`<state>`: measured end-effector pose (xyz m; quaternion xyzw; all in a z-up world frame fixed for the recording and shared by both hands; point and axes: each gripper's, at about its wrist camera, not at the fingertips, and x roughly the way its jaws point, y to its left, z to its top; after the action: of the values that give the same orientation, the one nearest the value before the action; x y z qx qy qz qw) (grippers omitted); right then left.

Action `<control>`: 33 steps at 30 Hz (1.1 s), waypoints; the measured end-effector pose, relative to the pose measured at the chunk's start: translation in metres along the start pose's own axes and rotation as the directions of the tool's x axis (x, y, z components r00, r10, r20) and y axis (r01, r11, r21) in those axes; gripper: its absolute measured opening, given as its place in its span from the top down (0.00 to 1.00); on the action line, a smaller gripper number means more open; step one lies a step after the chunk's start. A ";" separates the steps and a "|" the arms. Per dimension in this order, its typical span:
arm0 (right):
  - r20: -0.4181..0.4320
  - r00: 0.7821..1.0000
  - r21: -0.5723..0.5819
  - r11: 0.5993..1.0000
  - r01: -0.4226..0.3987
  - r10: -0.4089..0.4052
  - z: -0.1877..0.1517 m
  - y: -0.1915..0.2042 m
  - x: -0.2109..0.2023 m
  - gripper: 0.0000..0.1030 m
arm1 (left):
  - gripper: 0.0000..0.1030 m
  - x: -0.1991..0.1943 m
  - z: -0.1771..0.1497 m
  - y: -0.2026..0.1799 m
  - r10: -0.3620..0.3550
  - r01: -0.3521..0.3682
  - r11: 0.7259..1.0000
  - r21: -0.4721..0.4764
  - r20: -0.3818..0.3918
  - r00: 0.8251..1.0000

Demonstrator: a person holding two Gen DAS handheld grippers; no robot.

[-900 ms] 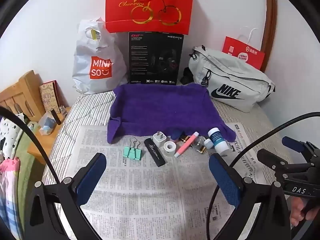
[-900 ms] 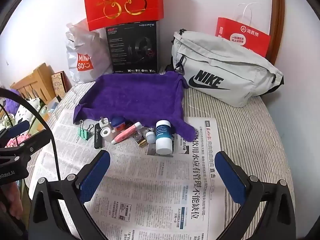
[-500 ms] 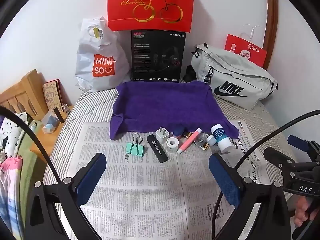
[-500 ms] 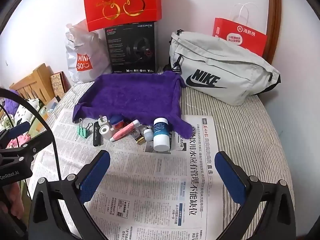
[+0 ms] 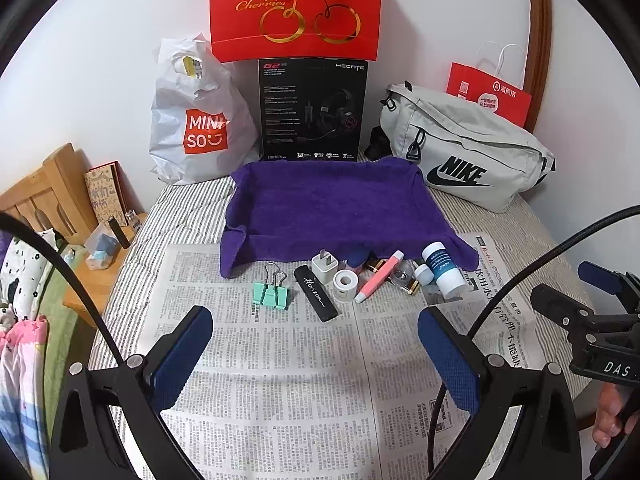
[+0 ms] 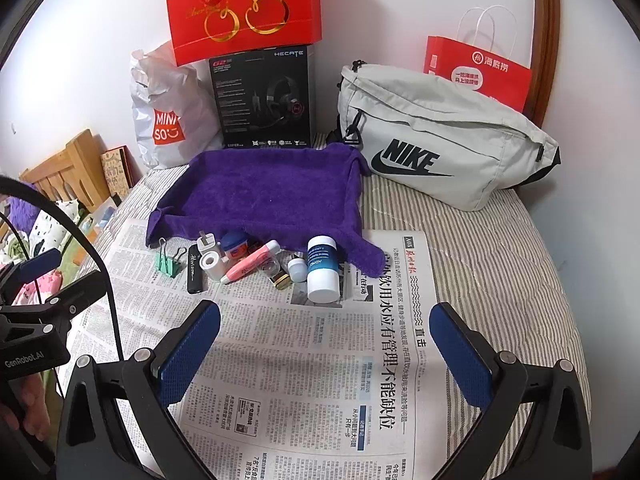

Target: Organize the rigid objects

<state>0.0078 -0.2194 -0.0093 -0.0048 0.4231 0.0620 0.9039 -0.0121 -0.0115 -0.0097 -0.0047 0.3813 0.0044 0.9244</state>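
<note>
A row of small objects lies on newspaper at the near edge of a purple towel: green binder clips, a black stick, a white charger plug, a white tape roll, a pink tube and a blue-and-white bottle. My left gripper is open and empty, short of the row. My right gripper is open and empty, near the bottle.
Against the wall stand a white Miniso bag, a black headset box, a red gift bag, a grey Nike bag and a red paper bag. A wooden bedside stand is at the left.
Both grippers have drawn back and risen slightly, so the row of objects looks a little farther away. Nothing on the bed has moved.
</note>
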 end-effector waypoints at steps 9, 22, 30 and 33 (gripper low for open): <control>0.002 1.000 -0.001 1.000 -0.002 0.002 0.000 0.000 -0.001 0.00 | 0.00 0.000 -0.001 -0.001 0.004 -0.004 1.000 0.002 -0.004 1.000; 0.007 1.000 0.000 1.000 -0.004 0.004 -0.001 0.000 -0.003 0.00 | 0.00 -0.002 -0.003 -0.001 0.011 -0.011 1.000 0.004 -0.002 1.000; 0.007 1.000 0.000 1.000 -0.005 0.005 -0.002 0.000 -0.005 0.00 | 0.00 -0.002 -0.003 0.001 0.014 -0.014 1.000 0.005 -0.005 1.000; 0.008 1.000 -0.001 1.000 -0.006 0.006 -0.002 0.000 -0.005 0.00 | 0.00 -0.003 -0.004 0.001 0.017 -0.017 1.000 0.008 -0.007 1.000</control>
<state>0.0029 -0.2200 -0.0072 -0.0035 0.4196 0.0650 0.9054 -0.0174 -0.0107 -0.0105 0.0023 0.3845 0.0107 0.9231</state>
